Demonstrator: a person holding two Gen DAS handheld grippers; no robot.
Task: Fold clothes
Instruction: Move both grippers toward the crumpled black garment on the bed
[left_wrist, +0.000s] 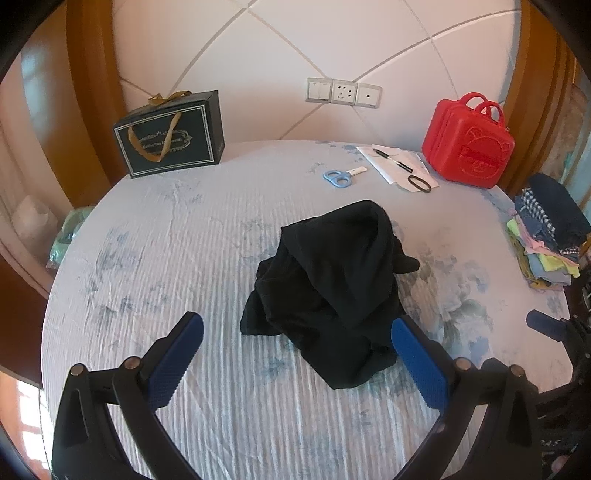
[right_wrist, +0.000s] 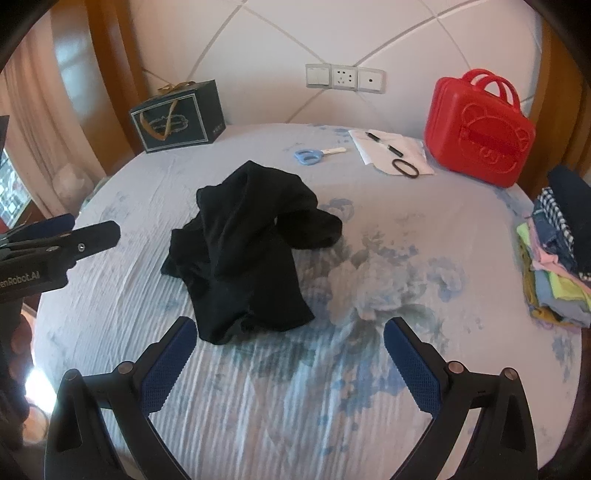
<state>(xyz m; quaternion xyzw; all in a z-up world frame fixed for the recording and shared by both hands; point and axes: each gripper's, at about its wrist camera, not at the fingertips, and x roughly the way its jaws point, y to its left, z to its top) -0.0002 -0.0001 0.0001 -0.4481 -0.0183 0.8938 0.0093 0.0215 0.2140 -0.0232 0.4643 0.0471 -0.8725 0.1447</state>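
Black garment (left_wrist: 328, 284) lies in a crumpled heap at the centre of my left wrist view, on the pale blue striped bedsheet (left_wrist: 155, 258); in my right wrist view it sits a little left of centre. It is bunched and twisted, with no flat panel or straight edge that I can pick out, so I judge it is not folded now. At the right edge of the frame I see a stack of coloured folded clothes (left_wrist: 546, 251), well apart from the heap.

My left gripper (left_wrist: 297, 354) has its fingers spread wide and holds nothing; its right finger overlaps the heap's near edge in the picture, though I cannot tell if it touches. My right gripper (right_wrist: 290, 354) is likewise spread and empty, with the heap just beyond its left finger.

I judge the step in hand is getting hold of the heap to lay it out flat. That calls for finding two edges or corners in the dark cloth, pinching one with each gripper, and drawing them apart.
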